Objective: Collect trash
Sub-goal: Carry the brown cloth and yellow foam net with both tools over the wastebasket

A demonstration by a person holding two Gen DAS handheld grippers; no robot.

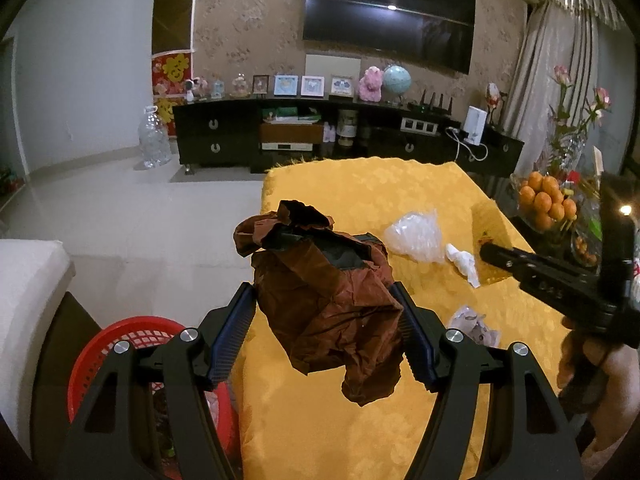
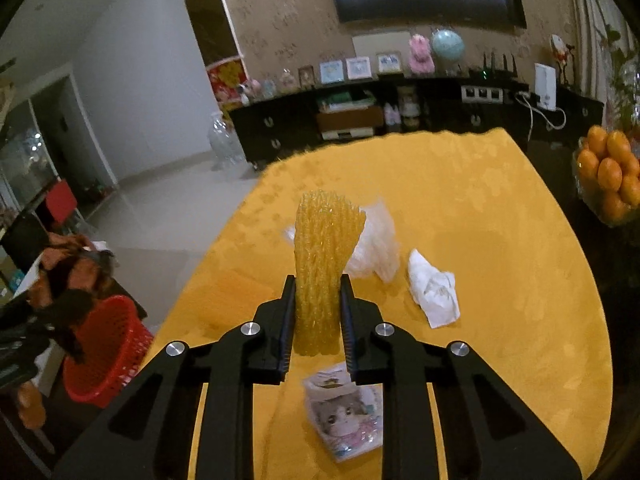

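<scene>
Grippers both loaded: left gripper (image 1: 326,312) pinches crumpled brown paper (image 1: 328,300) above the yellow tabletop (image 1: 360,192), right gripper (image 2: 318,320) clamps a yellow foam net (image 2: 324,260).

Both cameras ride a hand-held gripper, looking forward and downward, close over the yellow surface (image 1: 360,184). They share it (also the red basket (image 2: 108,344)) and the far TV (image 1: 388,16) wall.
</scene>
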